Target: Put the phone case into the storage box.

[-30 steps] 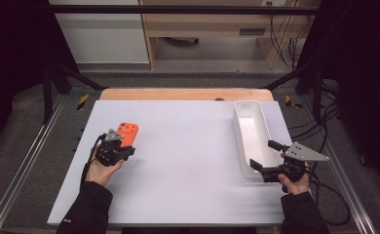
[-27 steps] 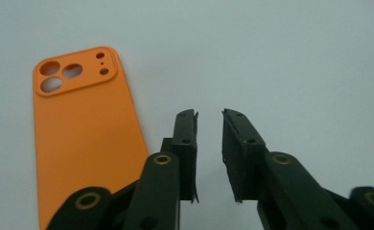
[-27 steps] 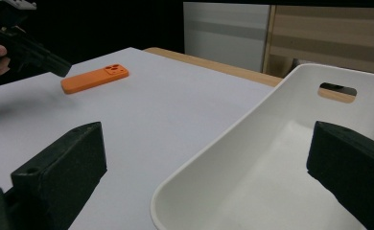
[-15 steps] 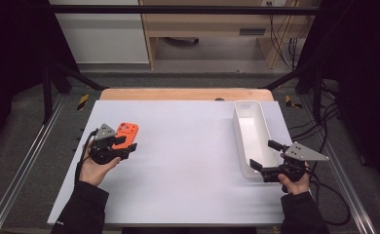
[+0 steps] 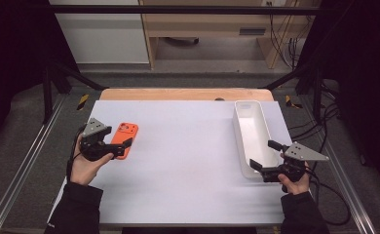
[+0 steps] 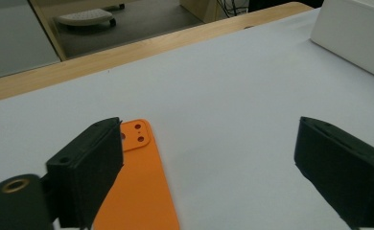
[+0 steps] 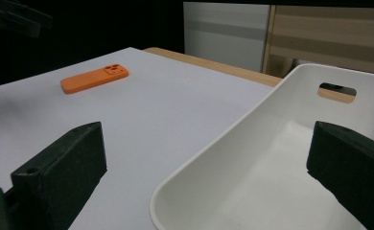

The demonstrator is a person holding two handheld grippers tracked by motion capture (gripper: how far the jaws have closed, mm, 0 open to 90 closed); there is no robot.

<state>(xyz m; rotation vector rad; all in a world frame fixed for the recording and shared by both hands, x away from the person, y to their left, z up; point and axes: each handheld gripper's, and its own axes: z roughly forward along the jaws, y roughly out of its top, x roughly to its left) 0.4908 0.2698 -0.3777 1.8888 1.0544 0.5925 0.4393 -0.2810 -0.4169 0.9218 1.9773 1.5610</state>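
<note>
Your left gripper, its jaws just opened, has freed the flat orange phone case at frame left; next, withdraw clear.

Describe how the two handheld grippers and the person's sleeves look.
Both the left gripper and the right gripper are black with two blocky jaws and a grey three-cornered plate on top. A black cable trails from each. The person's sleeves are dark.
</note>
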